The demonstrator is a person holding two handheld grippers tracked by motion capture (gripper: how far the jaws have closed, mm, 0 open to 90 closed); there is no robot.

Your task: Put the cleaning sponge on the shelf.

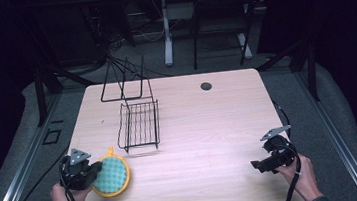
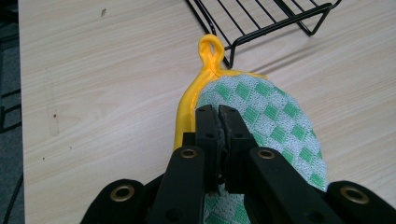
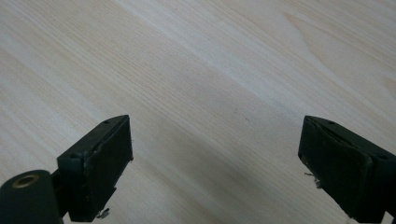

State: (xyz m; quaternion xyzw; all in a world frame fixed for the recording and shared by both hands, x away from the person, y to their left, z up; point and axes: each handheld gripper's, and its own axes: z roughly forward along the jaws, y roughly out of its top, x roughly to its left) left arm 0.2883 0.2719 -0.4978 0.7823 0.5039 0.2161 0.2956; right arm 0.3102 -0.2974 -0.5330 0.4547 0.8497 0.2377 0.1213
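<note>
Left gripper has its jaws pinching the edge of the green-checked pot holder, which sits at the counter's 7 o'clock. It's a thin bite near the yellow trim, so I'd guess the cloth could slip out on a lift. The wire dish rack stands just at its 1 o'clock and could snag the hanging loop, while the right gripper idles at 4 o'clock, jaws spread wide.

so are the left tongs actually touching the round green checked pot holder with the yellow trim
Touching. In the left gripper view the left tongs are shut on the round green checked pot holder with yellow trim, its fabric pinched between the black jaws near the yellow edge.
</note>
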